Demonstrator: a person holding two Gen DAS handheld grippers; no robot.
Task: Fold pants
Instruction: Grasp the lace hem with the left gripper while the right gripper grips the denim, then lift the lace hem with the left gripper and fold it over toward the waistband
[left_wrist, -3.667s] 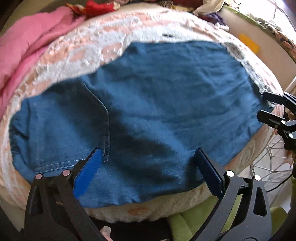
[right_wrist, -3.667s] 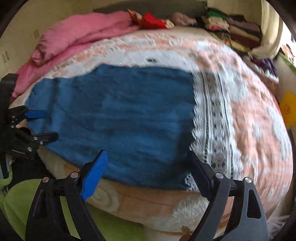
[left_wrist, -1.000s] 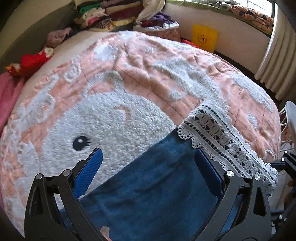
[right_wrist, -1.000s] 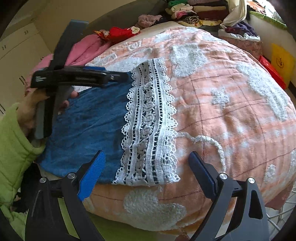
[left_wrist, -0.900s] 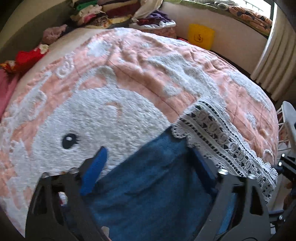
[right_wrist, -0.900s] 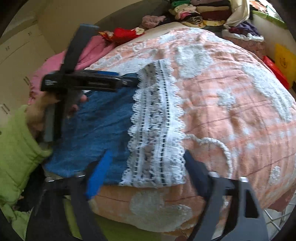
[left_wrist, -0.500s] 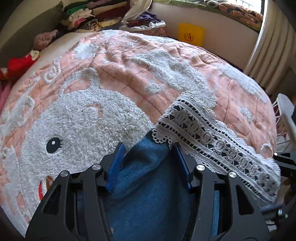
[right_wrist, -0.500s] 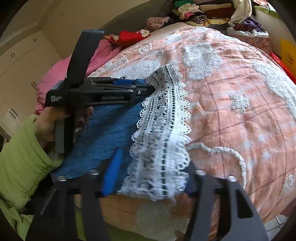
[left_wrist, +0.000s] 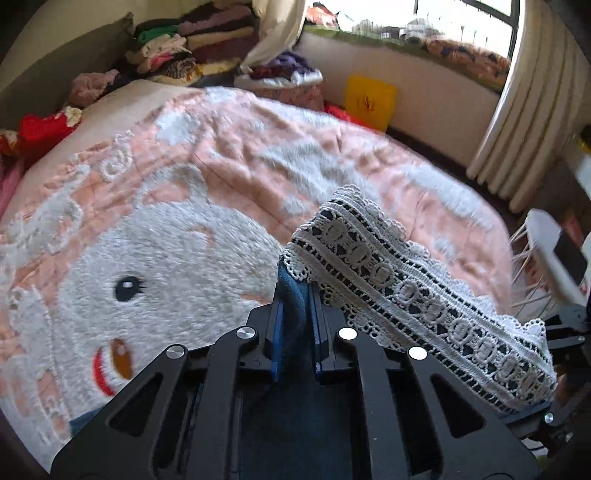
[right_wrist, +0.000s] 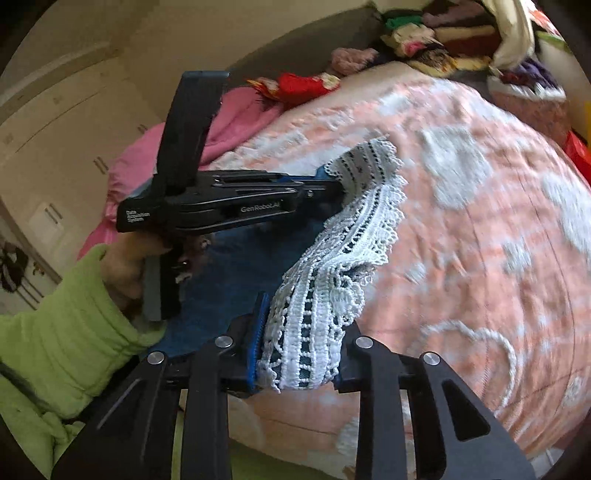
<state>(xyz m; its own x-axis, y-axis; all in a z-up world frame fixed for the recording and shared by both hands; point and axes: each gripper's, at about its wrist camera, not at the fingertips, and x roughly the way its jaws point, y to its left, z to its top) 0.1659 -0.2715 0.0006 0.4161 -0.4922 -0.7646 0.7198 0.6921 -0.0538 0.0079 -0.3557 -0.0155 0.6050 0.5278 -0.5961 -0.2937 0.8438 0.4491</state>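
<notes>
The blue pants (right_wrist: 236, 280) with a white lace hem (right_wrist: 343, 236) lie on the pink bedspread (right_wrist: 480, 221). My left gripper (left_wrist: 295, 325) is shut on the hem's far corner, blue cloth pinched between its pads. It also shows from the side in the right wrist view (right_wrist: 332, 184). My right gripper (right_wrist: 299, 350) is shut on the near end of the lace hem (left_wrist: 424, 295), bunched between its fingers. The hem end is lifted off the bed between both grippers.
Stacks of folded clothes (left_wrist: 192, 48) sit at the bed's far side. A pink blanket (right_wrist: 236, 122) lies at the left. A yellow bag (left_wrist: 369, 101) leans on the wall under the window. A white wire rack (left_wrist: 535, 280) stands to the right.
Both grippers have closed on the lace hem end of the pants. The hem has risen off the bedspread and bunched up.
</notes>
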